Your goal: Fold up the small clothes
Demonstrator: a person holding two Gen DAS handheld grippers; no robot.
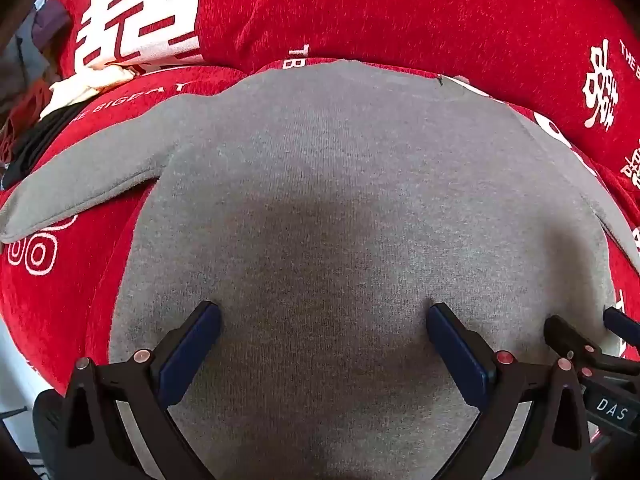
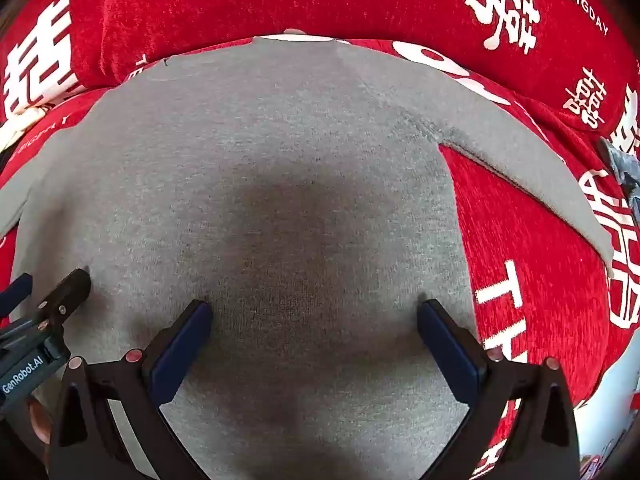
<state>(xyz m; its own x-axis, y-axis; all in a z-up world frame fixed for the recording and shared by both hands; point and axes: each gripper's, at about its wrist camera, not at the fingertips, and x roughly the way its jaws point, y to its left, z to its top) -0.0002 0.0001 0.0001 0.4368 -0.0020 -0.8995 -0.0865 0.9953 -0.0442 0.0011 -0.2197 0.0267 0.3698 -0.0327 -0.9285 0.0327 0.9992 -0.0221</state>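
A small grey knitted top [image 1: 340, 152] lies spread flat on a red cover, one sleeve [image 1: 80, 184] out to the left; in the right wrist view the top [image 2: 260, 140] has its other sleeve [image 2: 528, 168] out to the right. My left gripper [image 1: 324, 316] is open, its fingertips resting on the lower part of the top. My right gripper [image 2: 314, 312] is open beside it, its tips also on the cloth. Each gripper shows at the edge of the other's view.
The red cover [image 1: 400, 8] with white characters and lettering runs all around the top, with a raised fold behind it. Other clothes [image 1: 44, 92] lie in a heap at the far left. A grey object [image 2: 624, 164] sits at the right edge.
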